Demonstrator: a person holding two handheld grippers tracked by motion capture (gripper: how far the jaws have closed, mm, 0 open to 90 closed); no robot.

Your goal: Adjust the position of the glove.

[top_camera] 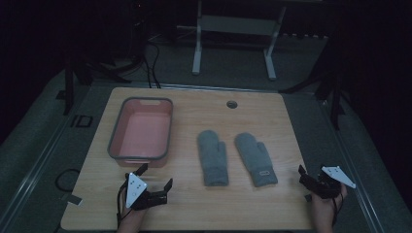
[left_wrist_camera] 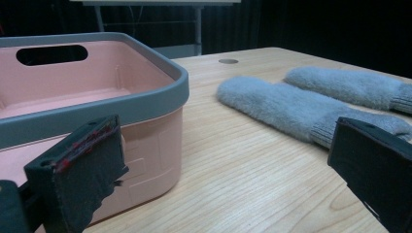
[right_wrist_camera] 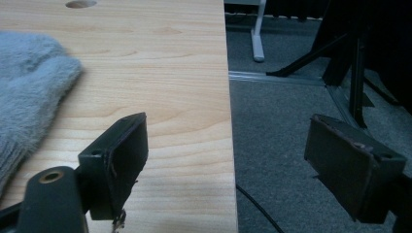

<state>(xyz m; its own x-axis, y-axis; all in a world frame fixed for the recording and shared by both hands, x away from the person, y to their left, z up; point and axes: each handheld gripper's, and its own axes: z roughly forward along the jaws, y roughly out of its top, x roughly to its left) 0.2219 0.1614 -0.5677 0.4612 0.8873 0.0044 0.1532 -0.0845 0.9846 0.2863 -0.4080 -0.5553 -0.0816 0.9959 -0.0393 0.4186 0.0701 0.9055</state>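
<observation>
Two grey fleece mittens lie flat, side by side, in the middle of the wooden table: the left mitten (top_camera: 212,156) (left_wrist_camera: 282,104) and the right mitten (top_camera: 256,158) (left_wrist_camera: 345,85) (right_wrist_camera: 29,87). A pink bin (top_camera: 141,131) (left_wrist_camera: 97,97) with a grey rim stands empty to their left. My left gripper (top_camera: 156,175) (left_wrist_camera: 223,160) rests open near the front edge, just in front of the bin, facing the mittens. My right gripper (top_camera: 311,171) (right_wrist_camera: 233,155) is open at the table's right edge, with one jaw over the wood and the other past the edge.
A round cable hole (top_camera: 231,104) (right_wrist_camera: 80,4) sits near the table's far edge. Grey carpet (right_wrist_camera: 291,121) lies beyond the right edge. A white desk frame (top_camera: 233,39) and dark stands are behind the table. Cables trail on the floor at left.
</observation>
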